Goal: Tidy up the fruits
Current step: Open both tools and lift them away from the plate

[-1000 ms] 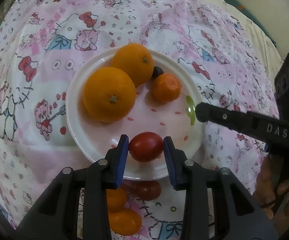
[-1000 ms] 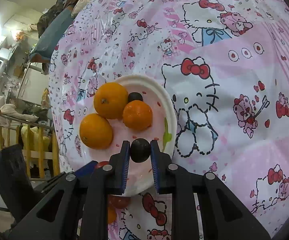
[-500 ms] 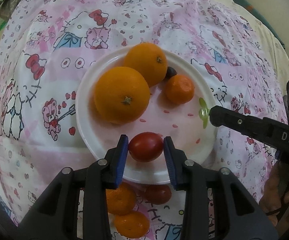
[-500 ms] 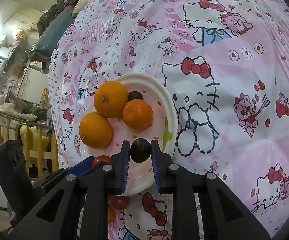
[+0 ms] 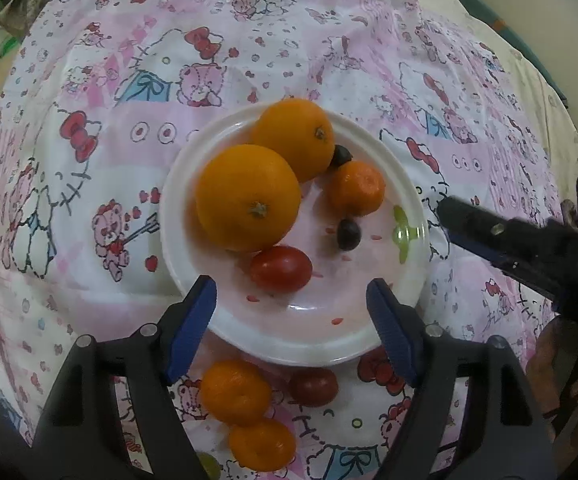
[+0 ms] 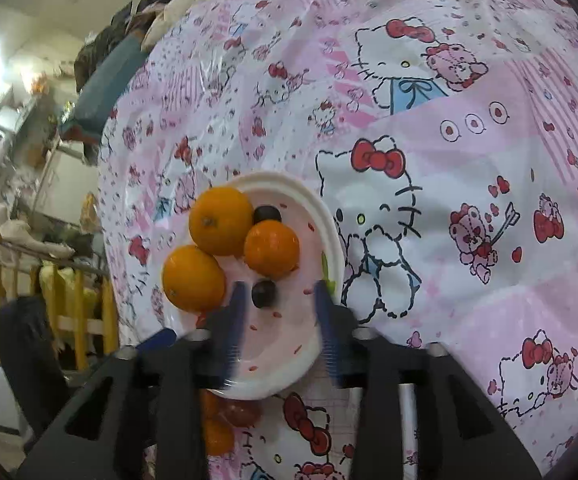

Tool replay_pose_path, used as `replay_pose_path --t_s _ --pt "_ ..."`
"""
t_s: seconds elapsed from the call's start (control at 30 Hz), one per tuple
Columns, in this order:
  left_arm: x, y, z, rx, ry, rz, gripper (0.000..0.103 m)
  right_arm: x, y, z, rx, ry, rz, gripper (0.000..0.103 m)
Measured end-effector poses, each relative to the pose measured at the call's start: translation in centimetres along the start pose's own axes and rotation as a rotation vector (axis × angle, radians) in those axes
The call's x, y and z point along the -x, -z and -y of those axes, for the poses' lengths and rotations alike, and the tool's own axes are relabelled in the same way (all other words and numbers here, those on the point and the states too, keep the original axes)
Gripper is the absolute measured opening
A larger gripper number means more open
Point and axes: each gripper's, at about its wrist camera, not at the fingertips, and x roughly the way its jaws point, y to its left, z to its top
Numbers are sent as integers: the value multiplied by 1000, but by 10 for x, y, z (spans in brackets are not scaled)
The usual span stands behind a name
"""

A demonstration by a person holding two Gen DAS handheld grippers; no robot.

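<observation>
A white plate holds two big oranges, a small tangerine, a red tomato and two dark grapes. My left gripper is open and empty just short of the tomato. My right gripper is open and empty over the plate, just behind a dark grape; it shows at the plate's right rim in the left wrist view. Two tangerines and another tomato lie on the cloth near the plate.
A pink Hello Kitty cloth covers the table. In the right wrist view, the table edge falls away at the left to room clutter and a yellow rack.
Both grippers opened. The left one let go of the tomato and the right one let go of the dark grape; both fruits now lie on the plate. Both grippers drew back slightly.
</observation>
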Motion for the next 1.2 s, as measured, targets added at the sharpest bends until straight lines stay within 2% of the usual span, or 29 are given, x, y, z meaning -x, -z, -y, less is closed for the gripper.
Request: replay_pose_path --t_s 0.07,0.17,0.37,0.47,0.57,0.67,0.8,0.93,1.2 --pt "4 0 -2 -3 -9 13 76 2 -1 -1 6 -6 5 59" --pt "11 -1 -4 -7 -18 40 83 4 0 -2 7 -14 10 59" --pt "23 0 -9 -14 -19 74 83 14 3 -11 29 -30 41 60" --pt "31 2 -13 -11 -21 92 84 24 7 -17 42 -15 80 77" --pt "40 5 -18 -11 -36 121 84 34 13 -22 55 -18 98 79" --pt "52 7 -23 -9 -69 150 84 41 22 -28 74 -7 107 87" --pt "64 9 -31 16 -102 166 84 49 30 -34 123 19 114 88" --pt "75 16 -38 27 -119 184 84 56 42 -29 99 21 123 88" --pt "82 29 -57 33 -138 148 84 54 76 -24 65 13 82 88"
